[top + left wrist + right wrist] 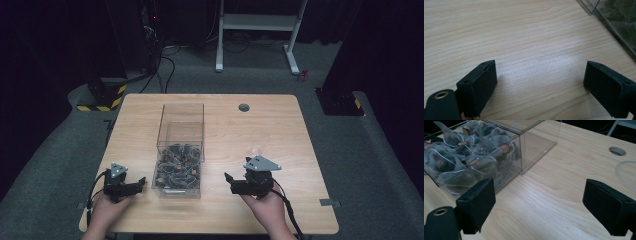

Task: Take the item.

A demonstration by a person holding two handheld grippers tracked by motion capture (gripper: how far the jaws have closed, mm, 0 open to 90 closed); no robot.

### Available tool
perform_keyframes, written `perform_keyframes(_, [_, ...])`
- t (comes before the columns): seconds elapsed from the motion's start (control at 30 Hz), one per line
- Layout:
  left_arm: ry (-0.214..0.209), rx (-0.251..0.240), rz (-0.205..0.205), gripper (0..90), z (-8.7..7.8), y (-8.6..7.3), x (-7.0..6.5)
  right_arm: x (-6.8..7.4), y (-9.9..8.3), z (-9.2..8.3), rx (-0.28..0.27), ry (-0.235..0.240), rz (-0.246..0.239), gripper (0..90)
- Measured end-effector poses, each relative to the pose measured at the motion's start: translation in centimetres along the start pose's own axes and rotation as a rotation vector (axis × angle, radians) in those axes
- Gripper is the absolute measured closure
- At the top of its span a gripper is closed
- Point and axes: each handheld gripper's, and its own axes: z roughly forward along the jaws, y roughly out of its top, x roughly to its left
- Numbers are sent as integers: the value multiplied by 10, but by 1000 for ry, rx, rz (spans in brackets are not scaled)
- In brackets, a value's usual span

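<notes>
Left tool (pixel 141 181) low over the surface (pixel 280 125), jaws spread wide, gripping nothing, aimed at the box | clear box (pixel 180 150) sits between both tools, its near half packed with tea bags (pixel 461 157), likely the pick target | right tool (pixel 227 177) mirrors it, jaws wide, nothing held, flanking for access.

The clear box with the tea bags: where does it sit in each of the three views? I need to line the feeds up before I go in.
High view: the clear box stands mid-table, between the two grippers.
Left gripper view: its corner and wall cut the upper right.
Right gripper view: it takes the upper left, tea bags piled at one end.
Shared landmark: the light wood table under the box.
</notes>
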Motion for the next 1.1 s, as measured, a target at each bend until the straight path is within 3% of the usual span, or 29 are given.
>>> perform_keyframes(0.33, [0, 0, 0, 119, 0, 0, 0, 19, 11, 12, 4, 58, -22, 135])
perform_keyframes(1.1, [0, 0, 0, 118, 0, 0, 0, 48, 27, 30, 6, 111, -76, 166])
